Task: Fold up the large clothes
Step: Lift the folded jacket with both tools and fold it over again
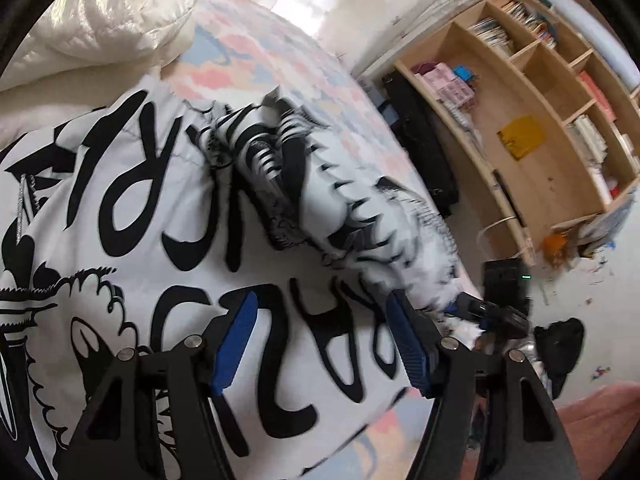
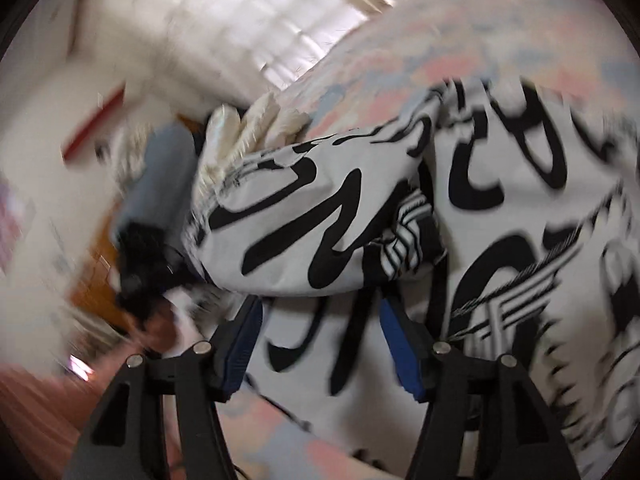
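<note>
1. Garment (image 1: pixel 132 208), white with big black lettering, lies spread on the bed (image 1: pixel 256 52), covering most of the pastel patchwork sheet; cream puffy duvet (image 1: pixel 100 16) sits bunched at the far left corner.
2. My left tool (image 1: pixel 316 344) hovers over the printed body panel, blue pads apart, nothing between them, no cloth pinched.
3. One sleeve (image 1: pixel 320 184) is laid back across the body toward the middle, so I judge the first fold-in is down; its cuff end runs off toward the bed's right edge, near my other tool.
4. My right tool (image 2: pixel 320 348), in its own blurred view, has pads apart and no fabric pressed by them; a folded hump of the garment (image 2: pixel 312 216) sits just ahead of the tips.
5. Progress, my guess: early to middle. Body is still wide and flat, with no final compact stack, and the sleeve bundle looks rumpled and likely needs smoothing.
6. Writing: large black letters, upside down and distorted; I cannot read a word or brand reliably.
7. Far right in the left view: wooden shelf (image 1: pixel 532 92) with books and boxes, labels too small to read.
</note>
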Demonstrator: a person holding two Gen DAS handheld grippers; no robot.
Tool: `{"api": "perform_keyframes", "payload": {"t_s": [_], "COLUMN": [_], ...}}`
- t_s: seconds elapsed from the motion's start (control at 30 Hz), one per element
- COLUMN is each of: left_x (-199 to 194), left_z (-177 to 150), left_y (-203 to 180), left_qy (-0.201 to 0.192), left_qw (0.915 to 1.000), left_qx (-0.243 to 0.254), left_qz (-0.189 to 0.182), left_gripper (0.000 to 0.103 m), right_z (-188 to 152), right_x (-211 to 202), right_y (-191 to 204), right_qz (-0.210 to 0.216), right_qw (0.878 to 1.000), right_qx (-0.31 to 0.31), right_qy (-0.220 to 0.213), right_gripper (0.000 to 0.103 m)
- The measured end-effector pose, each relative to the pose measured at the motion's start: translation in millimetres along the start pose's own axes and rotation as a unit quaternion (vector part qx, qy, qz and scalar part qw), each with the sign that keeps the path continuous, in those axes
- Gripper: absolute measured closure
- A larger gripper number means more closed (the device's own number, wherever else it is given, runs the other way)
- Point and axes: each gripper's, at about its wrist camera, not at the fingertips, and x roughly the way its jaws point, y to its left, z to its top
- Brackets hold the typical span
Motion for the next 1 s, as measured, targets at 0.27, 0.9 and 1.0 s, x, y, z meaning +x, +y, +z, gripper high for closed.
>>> {"api": "perform_keyframes", "payload": {"t_s": [0.27, 0.9, 1.0], "left_x": [4.5, 84.3, 82.5], "left_z": [4.5, 52.0, 50.7], "left_y": [-0.2, 32.6, 33.2], "left_qy": [0.014, -0.04, -0.047], "left_qw": [0.9994, 0.9974, 0.9956], "left_qx": [0.011, -0.06, -0.081], "left_qz": [-0.029, -0.003, 0.008], "left_gripper": [0.019, 0.071, 0.089], "right_z": [-2.6, -24.1, -19.5], "right_x": [8.1, 13.4, 20.4], "right_y": [1.6, -6.6, -6.8], "right_qz": [0.03, -0.04, -0.038], "right_qw": [0.999, 0.998, 0.998], "right_qx": [0.041, 0.041, 0.042], "right_qy": [-0.011, -0.029, -0.039], "right_gripper": [0.036, 0.036, 0.036]}}
